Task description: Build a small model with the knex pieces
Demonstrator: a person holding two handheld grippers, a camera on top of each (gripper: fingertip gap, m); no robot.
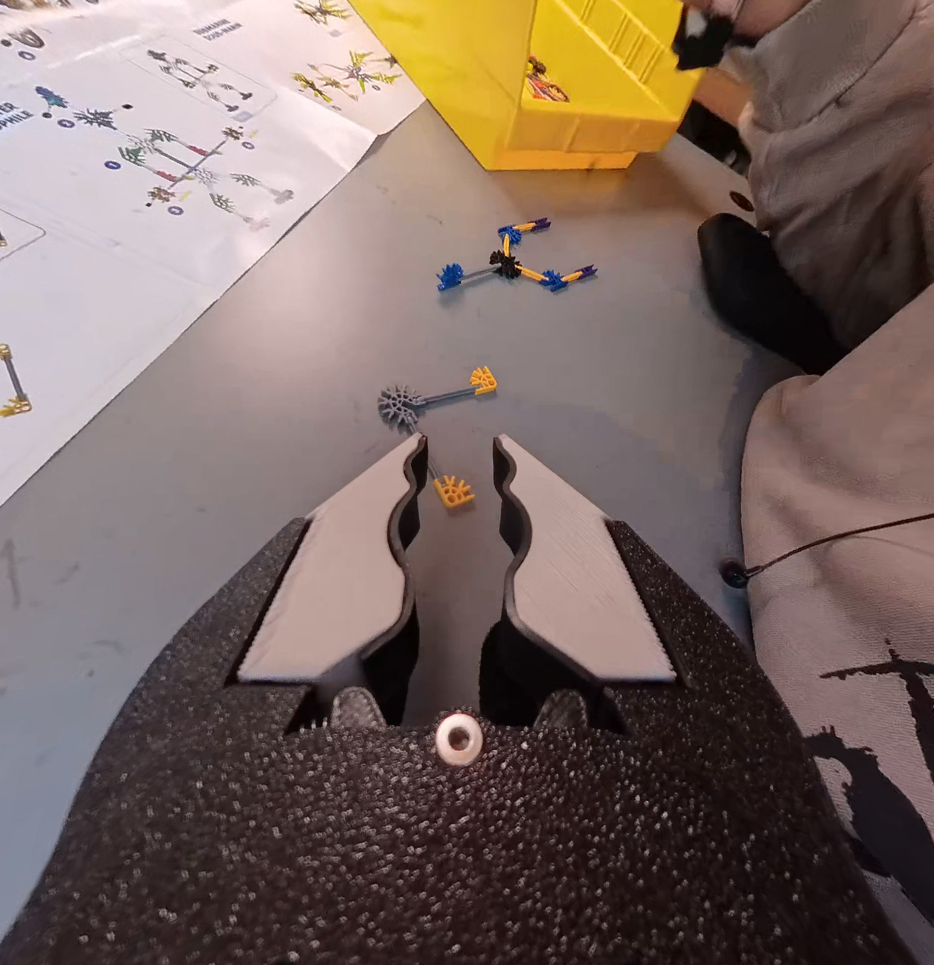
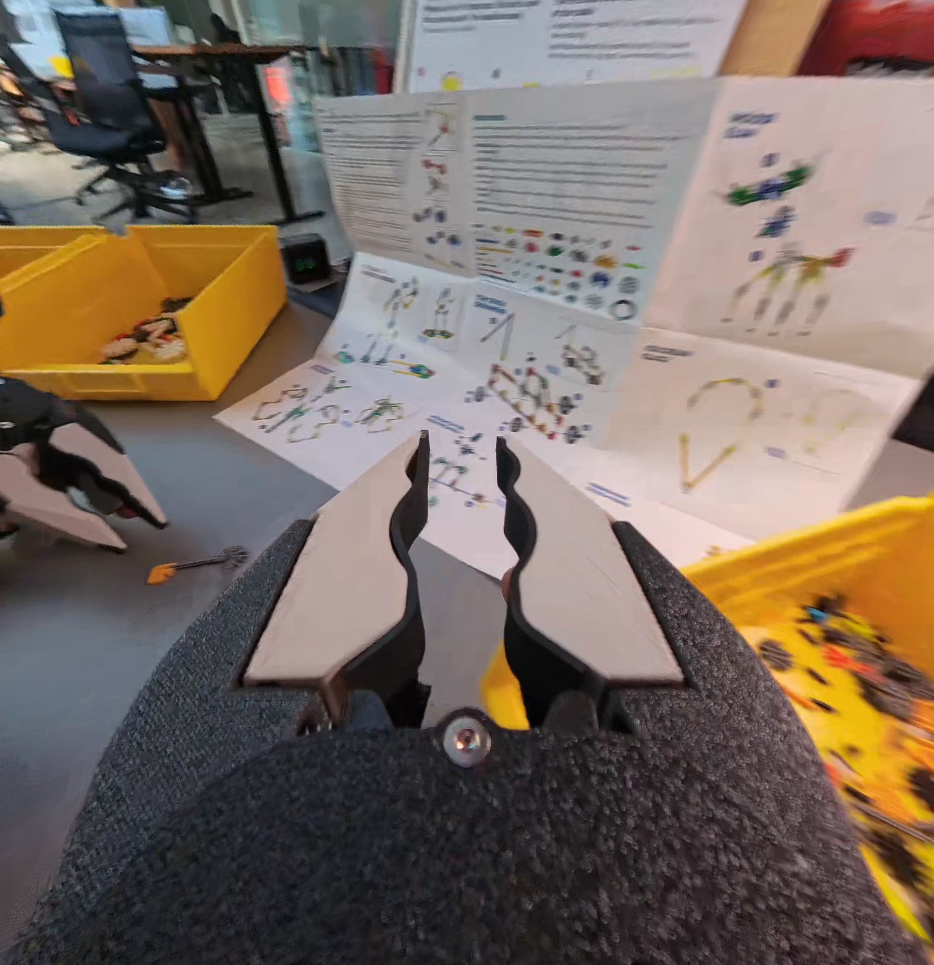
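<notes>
Left gripper [image 1: 459,444] low over the grey table [image 1: 245,418], jaws parted by a moderate gap, gripping nothing. Nearest thing: small rod-and-connector piece [image 1: 433,412], a grey round hub with two grey rods ending in yellow connectors; one yellow connector [image 1: 454,492] lies on the table between the fingers, its rod running behind the left fingertip so part is hidden; can't tell if the finger touches it. Farther ahead, well apart, a blue/black/yellow assembly [image 1: 517,261] lies flat. Yellow bin [image 1: 506,94] behind it, contents mostly hidden by its wall. Instruction sheet [image 1: 115,156] at left, cut off by the frame. Grey fabric [image 1: 845,470] fills the right edge and covers the table there. Right gripper [image 2: 462,444] held above the table, jaws likewise apart, empty; view is motion-blurred. It points at the unfolded sheet [image 2: 532,365], whose upper half stands propped up. Second yellow bin [image 2: 845,705] just beside it at lower right, parts inside smeared beyond telling. Left gripper also shows at the left edge, partly cut off, with the grey-hub piece [image 2: 198,564] just beside it.
</notes>
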